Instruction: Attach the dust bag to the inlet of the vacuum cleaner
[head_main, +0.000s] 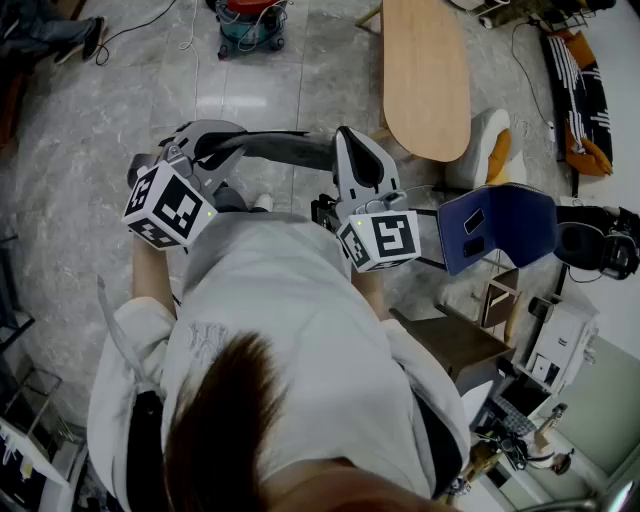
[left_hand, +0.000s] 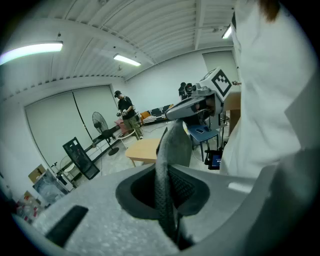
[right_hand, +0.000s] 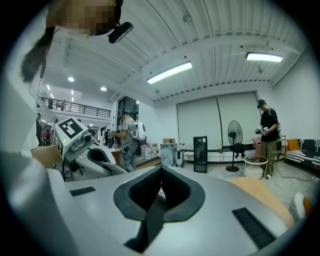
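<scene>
- Left gripper (left_hand: 165, 200): clamped almost fully shut on a narrow fold of the dust bag (left_hand: 172, 145), with the pads pressing the dark grey fabric from both sides; angled downward.
- Dust bag: stretched as a grey band from the left gripper up and across to the right gripper (right_hand: 160, 192), hanging clear of the floor in front of the person (seen as a dark strip between the two tools in the head view).
- Right gripper: closed all the way, nipping the far end of the bag, with only a thin dark sliver showing at the seam of the pads in its own view; held about level, its marker cube facing up.
- White garment (head_main: 290, 320): worn by the person, filling the lower middle of the head view, just behind both grippers.
- Blue chair (head_main: 500, 225): just to the right of the right gripper in the head view.
- Wooden table (head_main: 425, 80): oval top, beyond the right gripper.
- Vacuum cleaner (head_main: 250, 22): red-topped canister on the grey tiled floor (head_main: 100, 120) at the upper edge of the head view, well apart from the bag.
- Standing fan (right_hand: 233, 135) and a standing person (right_hand: 269, 130): far side of the room.
</scene>
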